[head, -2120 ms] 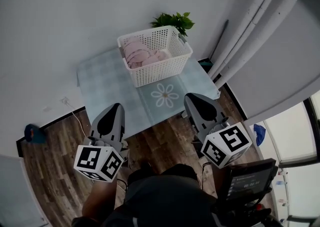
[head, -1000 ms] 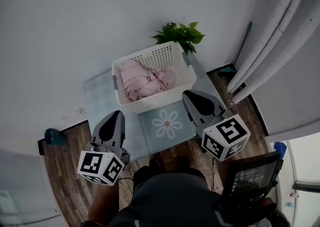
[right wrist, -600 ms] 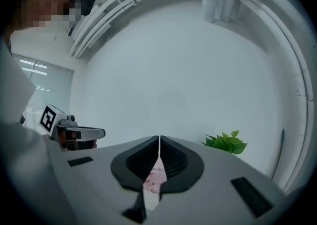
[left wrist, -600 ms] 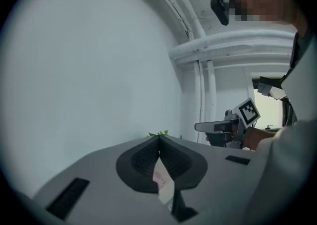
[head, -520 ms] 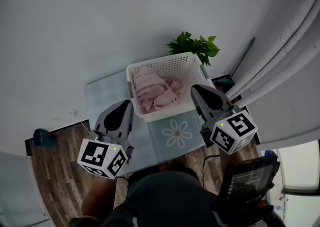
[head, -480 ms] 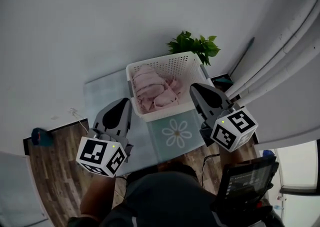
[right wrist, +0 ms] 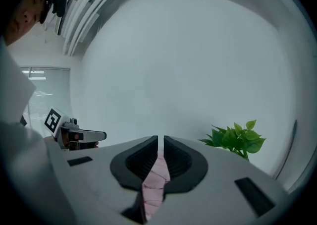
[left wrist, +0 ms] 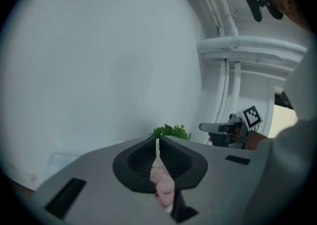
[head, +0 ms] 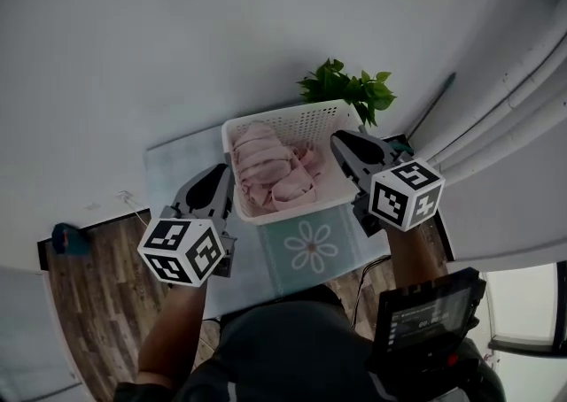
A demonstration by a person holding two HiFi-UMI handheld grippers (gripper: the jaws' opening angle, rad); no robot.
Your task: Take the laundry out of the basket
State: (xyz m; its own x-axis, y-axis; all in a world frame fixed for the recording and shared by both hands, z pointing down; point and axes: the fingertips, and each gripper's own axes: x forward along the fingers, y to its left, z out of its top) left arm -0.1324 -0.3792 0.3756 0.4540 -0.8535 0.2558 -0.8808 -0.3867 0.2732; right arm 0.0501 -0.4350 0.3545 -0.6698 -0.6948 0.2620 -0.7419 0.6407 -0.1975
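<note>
The left gripper (head: 221, 177) is clenched, its jaws pressed together with only a thin slit between them and nothing caught there. The right gripper (head: 337, 137) is the same, closed tight and empty. Looking along either one, a strip of pink shows through the gap low behind the jaws, which is cloth lying further off, not something gripped.

From where I stand the two grippers flank the white latticed basket (head: 299, 113). The left one's tip is just beside the basket's left wall near the front corner, and the right one's tip sits over the right rim. Neither touches the contents. The pink laundry (head: 270, 170) lies bundled in folds inside the basket, heaped mostly toward the left half.

The basket stands on a small table (head: 177, 148) covered in a pale blue checked cloth with a white daisy (head: 311, 247) printed in front of the basket. A leafy green plant (head: 345, 88) rises just behind the basket's far right corner, against the plain grey wall. Dark wood-plank floor (head: 97, 285) shows to the left of the table, and a dark screen (head: 425, 316) sits by the person's right side.
</note>
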